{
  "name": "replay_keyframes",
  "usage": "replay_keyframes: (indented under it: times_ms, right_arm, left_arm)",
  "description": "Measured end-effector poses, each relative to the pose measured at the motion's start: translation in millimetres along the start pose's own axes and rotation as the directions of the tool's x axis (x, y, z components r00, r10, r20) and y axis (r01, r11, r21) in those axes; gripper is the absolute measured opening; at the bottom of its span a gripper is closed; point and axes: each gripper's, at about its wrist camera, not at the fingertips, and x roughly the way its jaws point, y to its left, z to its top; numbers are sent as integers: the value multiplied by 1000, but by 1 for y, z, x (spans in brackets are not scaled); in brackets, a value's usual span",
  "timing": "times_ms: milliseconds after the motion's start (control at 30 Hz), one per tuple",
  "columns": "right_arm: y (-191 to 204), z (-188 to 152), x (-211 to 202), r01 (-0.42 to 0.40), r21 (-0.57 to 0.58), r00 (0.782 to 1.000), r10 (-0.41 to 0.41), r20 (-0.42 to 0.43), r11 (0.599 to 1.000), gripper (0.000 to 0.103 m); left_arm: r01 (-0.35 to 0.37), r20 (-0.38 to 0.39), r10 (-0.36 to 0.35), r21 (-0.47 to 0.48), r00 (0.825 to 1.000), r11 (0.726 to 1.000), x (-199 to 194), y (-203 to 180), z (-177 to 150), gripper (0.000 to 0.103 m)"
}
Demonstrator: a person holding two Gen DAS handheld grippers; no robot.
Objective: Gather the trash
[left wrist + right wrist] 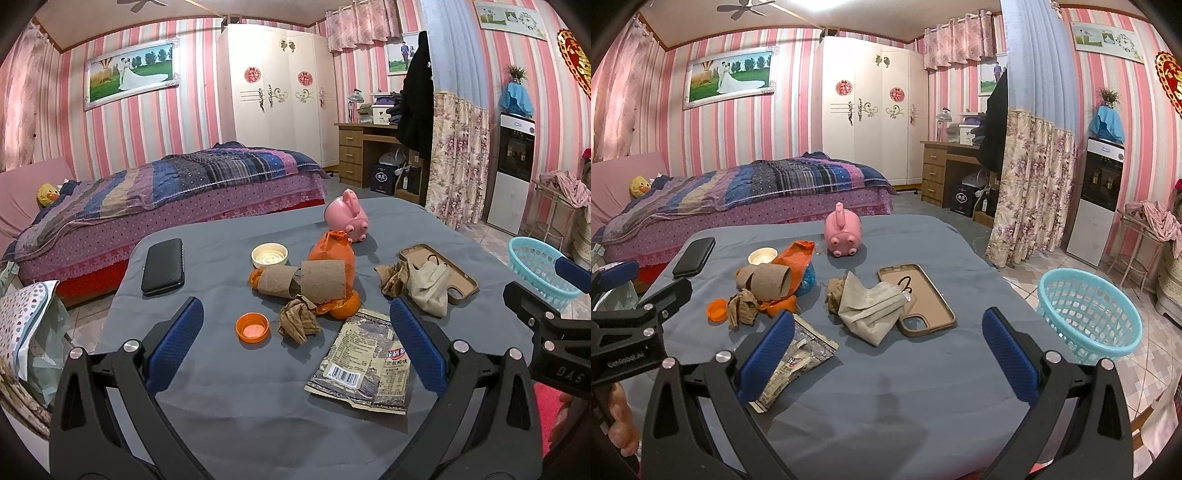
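Note:
Trash lies on a grey-clothed table: a cardboard tube, an orange bag, an orange cap, crumpled brown paper, a snack wrapper and a crumpled white bag. My left gripper is open and empty above the table's near side. My right gripper is open and empty, its left finger over the wrapper. A teal basket stands on the floor at the right.
A pink pig toy, a black case, a phone case and a white lid also lie on the table. A bed stands behind.

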Motion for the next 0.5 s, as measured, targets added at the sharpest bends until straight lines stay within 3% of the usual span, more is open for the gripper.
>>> replay_keyframes:
  times_ms: [500]
  right_arm:
    - [-5,-4,0,12,14,1000,-12,4,1000,99]
  left_arm:
    - [-1,1,1,1,1000,1000,0,0,-2,98]
